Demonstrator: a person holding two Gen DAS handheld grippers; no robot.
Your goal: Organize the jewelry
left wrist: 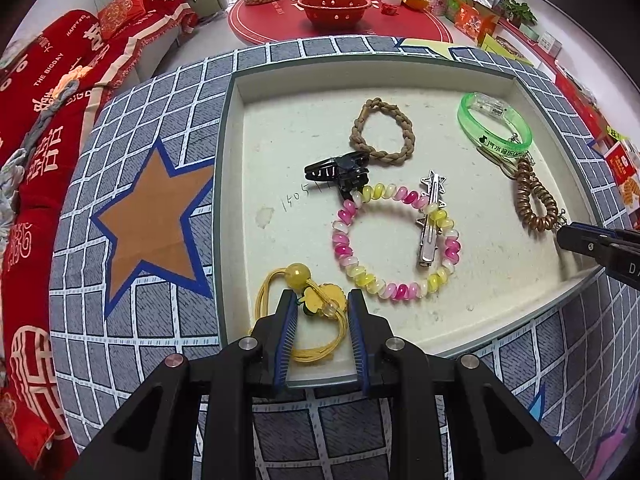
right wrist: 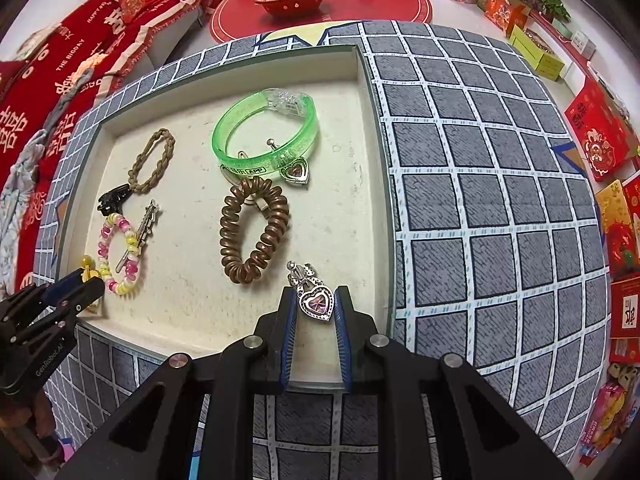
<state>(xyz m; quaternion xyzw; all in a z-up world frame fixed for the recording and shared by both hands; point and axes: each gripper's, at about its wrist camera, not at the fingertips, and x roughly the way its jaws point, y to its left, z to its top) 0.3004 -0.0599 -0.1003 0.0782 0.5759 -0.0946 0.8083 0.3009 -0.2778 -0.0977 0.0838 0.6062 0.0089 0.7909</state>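
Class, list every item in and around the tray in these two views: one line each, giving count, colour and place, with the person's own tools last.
tray: one, cream inside, on the checked cloth
checked cloth: one, grey and white, under the tray
braided tie: one, tan, far part of tray
claw clip: one, black, mid tray
spiral tie: one, pink, yellow and white, mid tray
star clip: one, silver, lying across the spiral tie
bangle: one, green, far right
coil tie: one, bronze, near the bangle
heart earrings: two, silver and pink; one by the bangle, one between the right jaws
bead tie: one, yellow, near left corner
left hand-held gripper: black, astride the bead tie
right hand-held gripper: black, at the heart earring
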